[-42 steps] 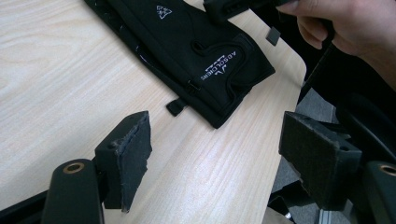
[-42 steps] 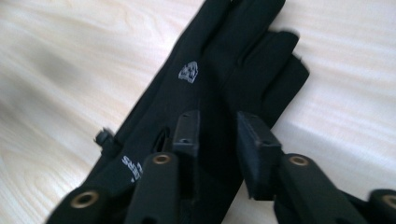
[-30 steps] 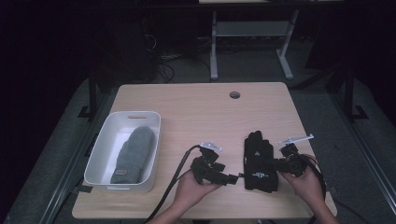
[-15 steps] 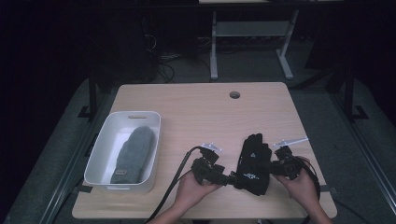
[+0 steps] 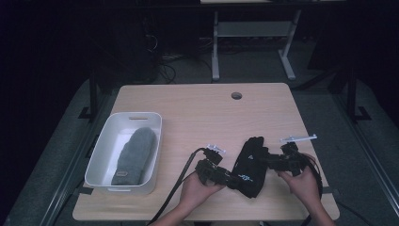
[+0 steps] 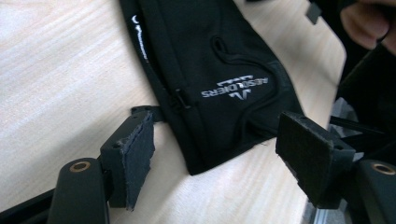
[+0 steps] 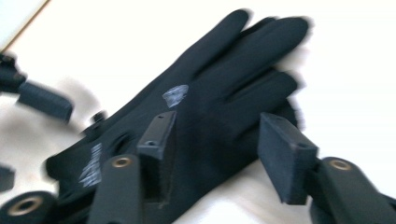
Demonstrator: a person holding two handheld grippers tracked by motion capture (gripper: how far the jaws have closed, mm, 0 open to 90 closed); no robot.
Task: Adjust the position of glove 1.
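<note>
Both of your tools bracket a black glove (image 5: 250,165) near the front edge of the wooden surface (image 5: 197,108).

Your hands come in from the bottom of the high view, the left hand (image 5: 200,188) angled up and right, the right hand (image 5: 305,182) angled up and left, so the two tools face each other across the glove. Your left tool (image 6: 215,156) has its jaws wide apart either side of the cuff end, with one pad (image 6: 138,154) just beside the cuff edge. Your right tool (image 7: 212,156) also has its jaws apart, straddling the finger side of the glove. The glove's long axis runs nearly front to back, fingers pointing away from you, cuff nearest you. White lettering near the cuff looks like "ABSOLDIERS", beside a small logo. Well to the left, a grey glove (image 5: 134,155) lies in a white bin (image 5: 106,146).
</note>
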